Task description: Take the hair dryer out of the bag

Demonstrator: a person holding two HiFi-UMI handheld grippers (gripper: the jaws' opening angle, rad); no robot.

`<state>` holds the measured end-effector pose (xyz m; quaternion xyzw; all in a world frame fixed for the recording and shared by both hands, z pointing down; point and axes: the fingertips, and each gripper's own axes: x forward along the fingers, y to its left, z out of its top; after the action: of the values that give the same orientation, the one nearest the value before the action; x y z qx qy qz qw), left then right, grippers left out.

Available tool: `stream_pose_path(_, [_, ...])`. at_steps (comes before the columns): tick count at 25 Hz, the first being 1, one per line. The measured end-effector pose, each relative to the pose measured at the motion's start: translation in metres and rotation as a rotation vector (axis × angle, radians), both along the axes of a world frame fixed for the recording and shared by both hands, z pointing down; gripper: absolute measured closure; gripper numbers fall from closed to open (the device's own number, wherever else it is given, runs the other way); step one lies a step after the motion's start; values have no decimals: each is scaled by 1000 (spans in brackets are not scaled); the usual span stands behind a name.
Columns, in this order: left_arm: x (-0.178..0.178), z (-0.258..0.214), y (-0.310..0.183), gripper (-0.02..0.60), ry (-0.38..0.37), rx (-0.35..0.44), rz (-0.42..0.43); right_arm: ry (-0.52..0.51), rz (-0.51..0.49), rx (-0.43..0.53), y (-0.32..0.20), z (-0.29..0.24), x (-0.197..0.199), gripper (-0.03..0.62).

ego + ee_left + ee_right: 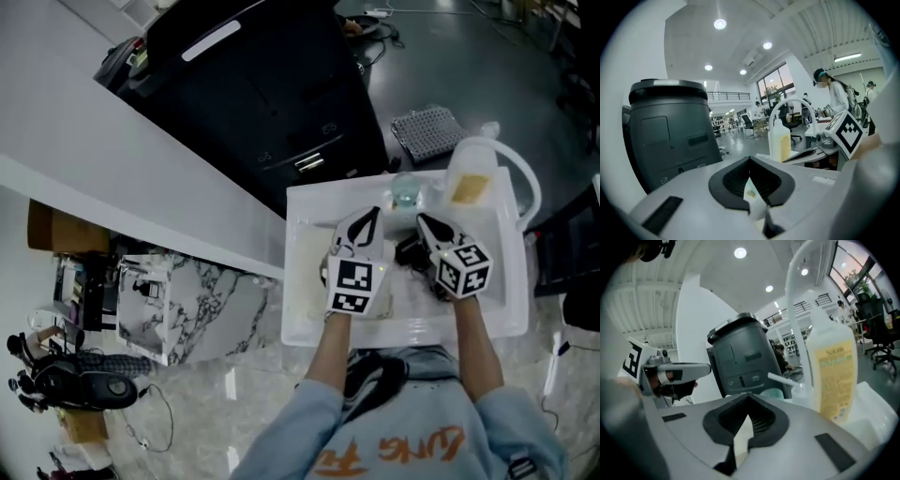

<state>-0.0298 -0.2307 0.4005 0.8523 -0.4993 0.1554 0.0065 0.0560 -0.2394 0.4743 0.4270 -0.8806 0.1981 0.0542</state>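
In the head view both grippers are held up side by side over the white table (309, 323). My left gripper (372, 216) is shut on a thin strip of the clear bag (753, 193), which shows pale between its closed jaws. My right gripper (422, 221) is shut too, and a white sliver of the bag (742, 434) is pinched in its jaws. Between and below the two grippers lies a black object (411, 253), apparently the hair dryer; its shape is mostly hidden. The rest of the bag is hard to make out under the left gripper.
A big white bottle (472, 176) with a yellow label and a looped handle stands at the table's far side, close ahead of the right gripper. A tall black machine (262, 84) stands beyond the table. A grey perforated tray (427, 131) lies on the floor.
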Motion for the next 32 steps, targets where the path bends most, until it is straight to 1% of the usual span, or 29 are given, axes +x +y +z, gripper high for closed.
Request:
stream_pose_path(4, [-5,-42,-17,579,55,86,-52,-47,-9,160,-21,-77,-17,597])
stream_pose_path(7, [-10,-72,-24,580,95,152,-101,-63,31,298,-31,-131,-17,597])
stream_pose_path(9, [-19,-87,-29,580,94,187,-140,-99,90,375,-34,-162,-11,597])
stream_pose_path(11, [-34,-94,-36,580,67,201,-215,-131,141,415,-38,-183,-4,597])
stream_pose_path(12, [-42,-95,-38,580,69,200,-258,-129,158,421,-39,-188,-1,597])
stream_pose_path(13, [-48,-97,-37,578,91,199,-294,-117,168,421,-40,-190,1,597])
stream_pose_path(15, [-51,-101,-32,580,150,211,-335,-84,177,414,-38,-186,3,597])
stream_pose_path(17, [-47,-100,-24,580,169,234,-342,-35,176,404,-31,-176,4,597])
stream_pose_path(19, [-40,-96,-18,580,183,245,-329,15,169,395,-27,-164,4,597])
stream_pose_path(23, [-36,-89,-12,581,210,237,-310,42,165,378,-23,-152,7,597])
stream_pose_path(29, [-43,-81,-12,581,185,217,-321,72,147,381,-24,-149,1,597])
stream_pose_path(30, [-45,-79,-11,581,160,220,-331,75,144,382,-24,-147,0,597])
stream_pose_path(32, [-48,-79,-11,581,73,244,-352,86,139,387,-24,-146,-2,597])
